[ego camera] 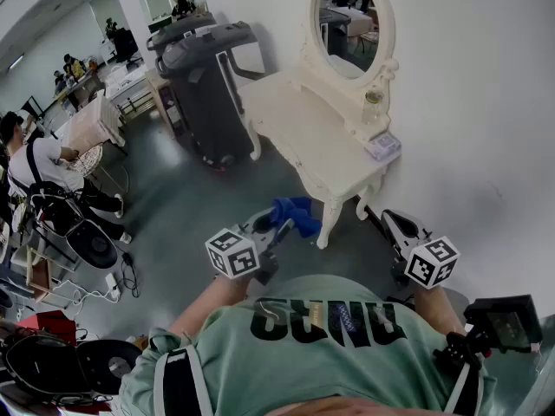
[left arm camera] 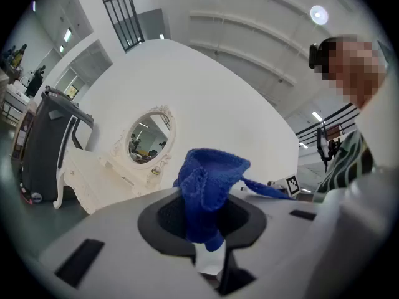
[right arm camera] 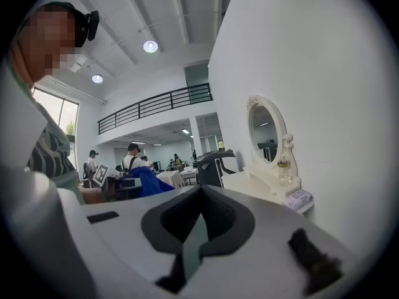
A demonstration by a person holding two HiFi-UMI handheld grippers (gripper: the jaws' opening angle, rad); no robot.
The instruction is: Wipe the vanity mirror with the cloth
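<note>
I hold the blue cloth (left arm camera: 209, 185) clamped in my left gripper (left arm camera: 209, 251). The vanity mirror (left arm camera: 148, 136) stands well ahead-left of its jaws. The right gripper (right arm camera: 194, 245) has its jaws together, empty. I'd lead cloth-first and press lightly.

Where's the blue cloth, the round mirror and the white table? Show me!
blue cloth (left arm camera: 209, 182), left gripper view, on its bunched middle fold.
round mirror (ego camera: 349, 26), head view, on the middle of the glass.
white table (ego camera: 295, 121), head view, on a bare part of its top.
</note>
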